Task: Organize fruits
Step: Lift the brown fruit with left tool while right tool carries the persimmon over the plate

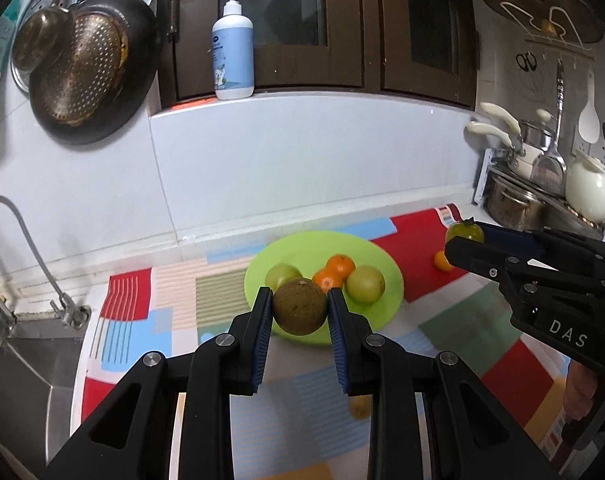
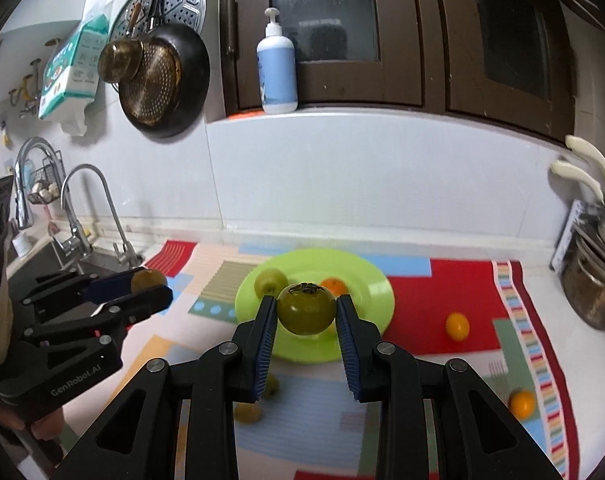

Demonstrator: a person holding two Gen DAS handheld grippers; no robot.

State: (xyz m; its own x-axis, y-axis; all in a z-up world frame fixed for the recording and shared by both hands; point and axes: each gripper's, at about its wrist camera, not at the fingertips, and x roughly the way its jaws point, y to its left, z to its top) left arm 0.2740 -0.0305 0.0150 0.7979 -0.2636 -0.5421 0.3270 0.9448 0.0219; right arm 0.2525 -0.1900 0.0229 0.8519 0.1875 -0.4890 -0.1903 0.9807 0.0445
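Left gripper (image 1: 300,312) clamps brown fruit (image 1: 299,306); right gripper (image 2: 306,316) clamps green tomato (image 2: 306,309), stem up.

White capitals "DAS" stand on the black body of the right tool (image 1: 464,242), at the right edge of the left wrist view. Pale lettering "GenRobot.AI" runs along the body of the left tool (image 2: 152,284), at the lower left of the right wrist view. The print on the pump bottle (image 1: 233,58) and on the hanging packet (image 2: 72,68) is too small and blurred to read.
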